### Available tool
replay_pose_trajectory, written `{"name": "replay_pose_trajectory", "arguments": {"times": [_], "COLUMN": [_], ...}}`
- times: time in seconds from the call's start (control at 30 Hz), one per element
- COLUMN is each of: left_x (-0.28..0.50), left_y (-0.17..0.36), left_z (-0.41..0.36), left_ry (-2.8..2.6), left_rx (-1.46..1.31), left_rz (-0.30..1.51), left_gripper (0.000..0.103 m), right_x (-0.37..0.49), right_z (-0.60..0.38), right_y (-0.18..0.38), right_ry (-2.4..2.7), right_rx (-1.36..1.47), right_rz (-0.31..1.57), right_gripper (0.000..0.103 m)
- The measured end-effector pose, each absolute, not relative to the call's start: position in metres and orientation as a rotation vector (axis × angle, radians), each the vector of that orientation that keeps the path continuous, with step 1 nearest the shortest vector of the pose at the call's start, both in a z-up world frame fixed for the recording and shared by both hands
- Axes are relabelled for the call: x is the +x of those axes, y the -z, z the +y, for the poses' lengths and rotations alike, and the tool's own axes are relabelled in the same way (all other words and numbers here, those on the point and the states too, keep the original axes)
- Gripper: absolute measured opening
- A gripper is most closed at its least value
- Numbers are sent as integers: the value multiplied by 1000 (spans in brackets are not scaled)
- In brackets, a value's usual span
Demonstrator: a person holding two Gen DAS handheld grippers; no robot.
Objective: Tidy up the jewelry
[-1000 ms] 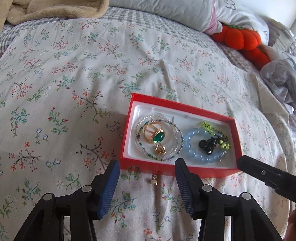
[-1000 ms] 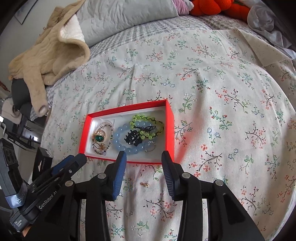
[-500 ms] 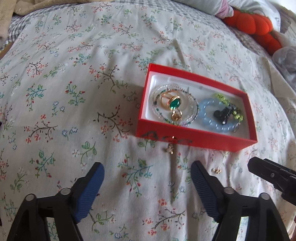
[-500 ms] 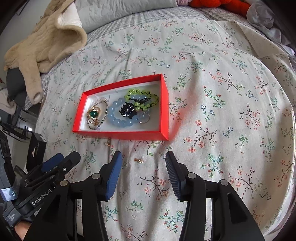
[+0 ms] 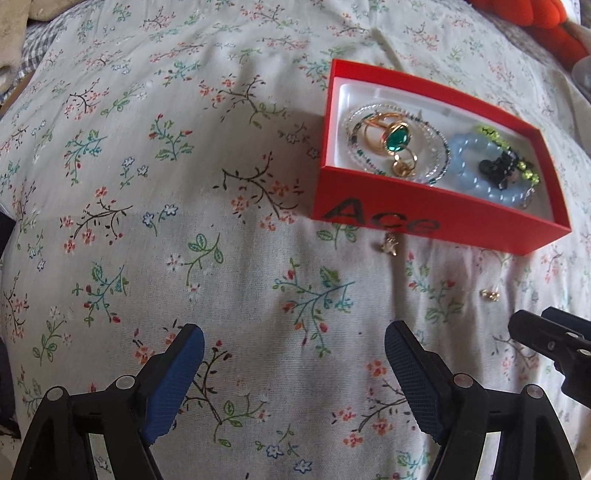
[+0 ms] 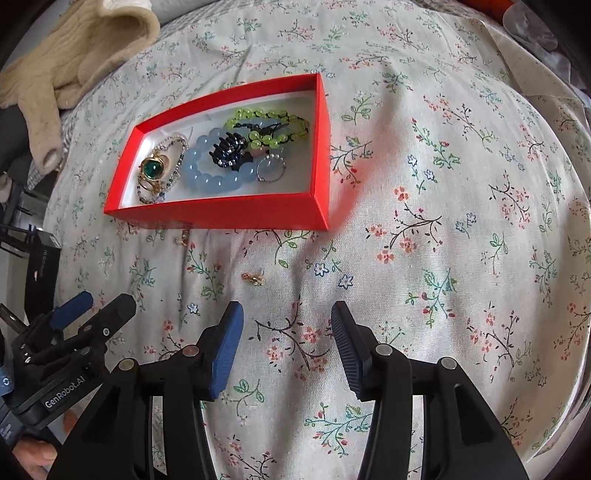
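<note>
A red box [image 5: 424, 221] [image 6: 229, 214] lies on the flowered bedspread and holds a green-stone gold ring [image 5: 397, 138] [image 6: 153, 170], bead bracelets, a blue bracelet [image 5: 469, 173] [image 6: 218, 181], a black hair clip [image 6: 227, 151] and a green bracelet [image 6: 269, 129]. Two small gold earrings lie loose on the bedspread in front of the box: a star one [image 5: 389, 245] [image 6: 183, 238] and another [image 5: 489, 294] [image 6: 254, 278]. My left gripper [image 5: 293, 373] is open and empty, well short of the box. My right gripper [image 6: 286, 343] is open and empty, just behind the second earring.
A beige knit garment [image 6: 70, 59] lies at the far left of the bed. An orange plush toy [image 5: 532, 18] sits at the far right. The left gripper shows in the right wrist view [image 6: 85, 317]; the right gripper's tip shows in the left wrist view [image 5: 546, 339].
Both grippers have pulled back from the box and opened wider. The two loose earrings now show on the bedspread in front of the box.
</note>
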State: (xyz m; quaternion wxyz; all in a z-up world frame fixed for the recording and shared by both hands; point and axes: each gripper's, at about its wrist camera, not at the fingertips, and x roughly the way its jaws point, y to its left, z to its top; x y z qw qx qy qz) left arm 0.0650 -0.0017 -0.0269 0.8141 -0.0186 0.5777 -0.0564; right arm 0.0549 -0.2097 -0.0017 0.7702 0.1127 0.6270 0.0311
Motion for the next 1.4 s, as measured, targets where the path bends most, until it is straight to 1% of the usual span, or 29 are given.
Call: {"name": "replay_pose_trajectory", "arguments": {"times": [0.37,0.47,0.53,0.67,0.83,0.87,0.93,1.0,1.03,1.2,1.27,1.3,1.37,1.4], "left_x": [75,79,81,84,85,86,86,87,89,90,92,92,94,96], "left_y": [34,35,37,37,36,36,36,35,35,31,31,31,33,34], "left_z": [1,4,7,9,10,10,11,11,11,9,6,4,-1,-4], "left_ry": [128,126,121,116,113,111,111,112,112,137,153,163,185,199], "left_rx": [-42,-47,-52,-63,-72,-75,-81,-94,-103,-183,-211,-221,-240,-251], "left_rz": [1246,1247,1252,1244,1236,1237,1238,1234,1229,1210,1207,1207,1211,1215], "left_gripper": [84,84,84,84,84,84,84,84,84,84,82,79,69,61], "right_x": [68,72,74,81,90,91,95,95,96,94,91,90,87,86], "right_z": [-190,-189,-188,-183,-175,-175,-170,-169,-169,-175,-181,-185,-190,-194], "right_y": [20,21,21,23,24,24,25,25,25,22,20,18,16,15], "right_ry": [-113,-103,-102,-110,-120,-123,-121,-123,-123,-130,-130,-130,-130,-130], "right_rx": [219,216,212,189,164,159,146,142,142,154,158,162,173,178], "right_rz": [1402,1391,1383,1375,1366,1367,1367,1366,1365,1355,1350,1347,1341,1338], "right_gripper": [52,50,42,37,23,22,15,14,11,11,11,11,11,11]}}
